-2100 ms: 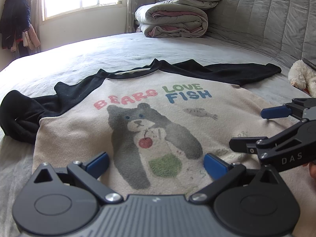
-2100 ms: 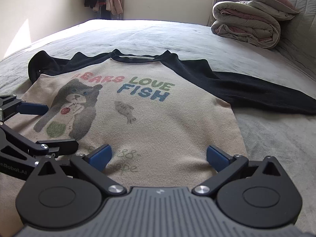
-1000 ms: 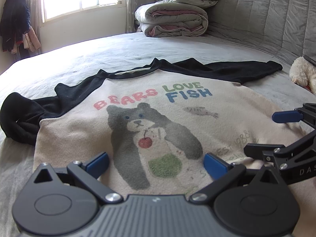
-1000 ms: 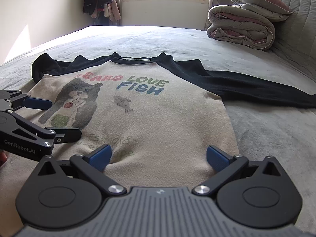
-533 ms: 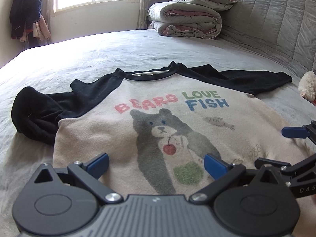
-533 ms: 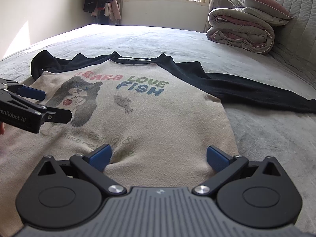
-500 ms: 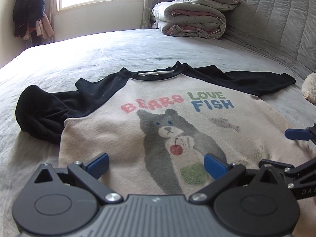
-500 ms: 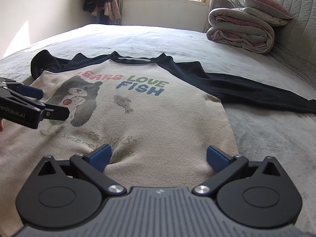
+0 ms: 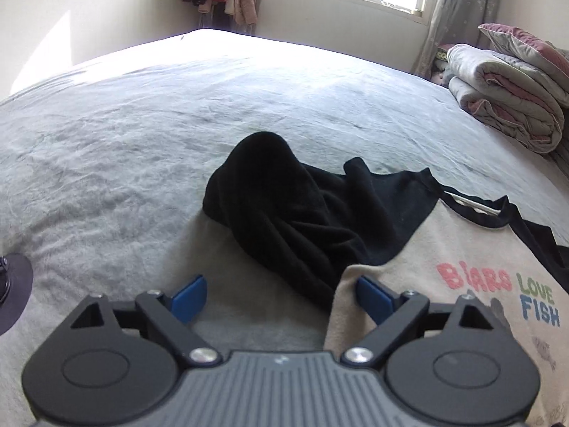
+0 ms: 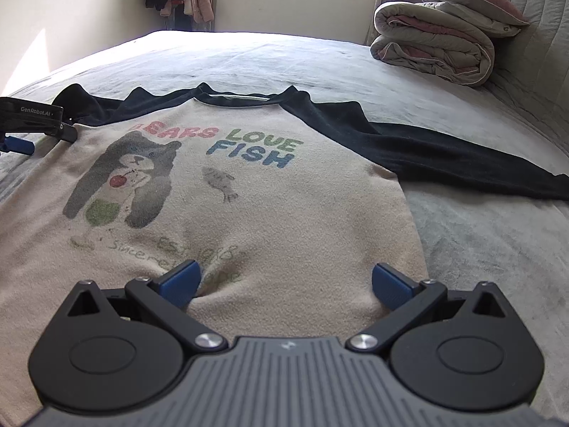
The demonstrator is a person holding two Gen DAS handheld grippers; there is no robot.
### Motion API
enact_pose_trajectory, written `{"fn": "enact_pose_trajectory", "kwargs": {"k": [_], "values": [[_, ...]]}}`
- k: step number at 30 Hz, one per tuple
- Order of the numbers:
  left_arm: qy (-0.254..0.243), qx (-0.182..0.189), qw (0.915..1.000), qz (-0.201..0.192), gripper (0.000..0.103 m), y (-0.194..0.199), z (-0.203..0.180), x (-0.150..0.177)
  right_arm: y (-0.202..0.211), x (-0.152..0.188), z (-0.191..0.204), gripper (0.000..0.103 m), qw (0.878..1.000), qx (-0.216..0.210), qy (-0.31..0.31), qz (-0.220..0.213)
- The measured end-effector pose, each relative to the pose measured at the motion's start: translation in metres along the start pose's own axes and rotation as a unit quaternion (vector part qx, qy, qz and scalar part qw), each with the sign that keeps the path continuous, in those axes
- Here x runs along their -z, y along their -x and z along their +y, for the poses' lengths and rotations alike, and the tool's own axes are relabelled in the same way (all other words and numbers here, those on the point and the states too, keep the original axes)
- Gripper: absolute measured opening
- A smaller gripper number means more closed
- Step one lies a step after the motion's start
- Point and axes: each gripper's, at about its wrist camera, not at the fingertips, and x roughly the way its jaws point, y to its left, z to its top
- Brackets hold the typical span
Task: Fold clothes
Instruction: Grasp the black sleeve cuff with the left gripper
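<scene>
While we hold both tools low over the bed (image 10: 480,249), our right gripper (image 10: 284,283) sits at the hem of the sweatshirt (image 10: 284,206), blue fingers (image 10: 181,279) spread wide with nothing between them. The shirt lies flat, face up, bear print and "BEARS LOVE FISH" showing, its right black sleeve (image 10: 462,156) stretched out sideways on the grey cover. Our left gripper (image 9: 281,297) hangs over by the shirt's other edge, fingers also wide apart, one pad over bare bedding and one over the cream fabric. Just ahead of it the left sleeve (image 9: 284,203) is bunched in a black heap. Further back there's a folded duvet (image 10: 437,46) with a pillow on top.
</scene>
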Motion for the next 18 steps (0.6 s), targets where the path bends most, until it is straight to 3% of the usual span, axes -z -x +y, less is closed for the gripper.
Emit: {"fn": "enact_pose_trajectory", "kwargs": {"k": [2,5,6,8,16,17,18], "values": [[0.018,0.005,0.9998,0.006,0.092,-0.006,0.005,-0.006,0.003,-0.016,0.005,0.103,1.0,0.003,0.019,0.014],[0.031,0.007,0.9995,0.004,0.087,-0.011,0.007,-0.014,0.019,-0.039,0.018,0.103,0.999,0.009,0.04,-0.013],[0.047,0.004,0.9989,-0.001,0.07,-0.01,0.011,-0.017,0.024,-0.045,0.022,0.103,0.999,0.006,0.045,-0.02],[0.08,-0.003,0.9968,-0.006,0.054,-0.008,0.023,-0.023,0.033,-0.053,0.03,0.103,0.998,-0.004,0.057,-0.031],[0.083,0.023,0.9961,0.02,0.054,-0.024,0.038,-0.03,0.027,-0.056,0.066,0.103,0.994,-0.028,0.102,-0.027],[0.081,0.027,0.9961,0.019,0.048,-0.024,0.038,-0.032,0.025,-0.055,0.07,0.103,0.994,-0.029,0.104,-0.022],[0.08,0.03,0.9962,0.018,0.026,-0.025,0.039,-0.034,0.022,-0.055,0.074,0.103,0.994,-0.029,0.105,-0.016]]}}
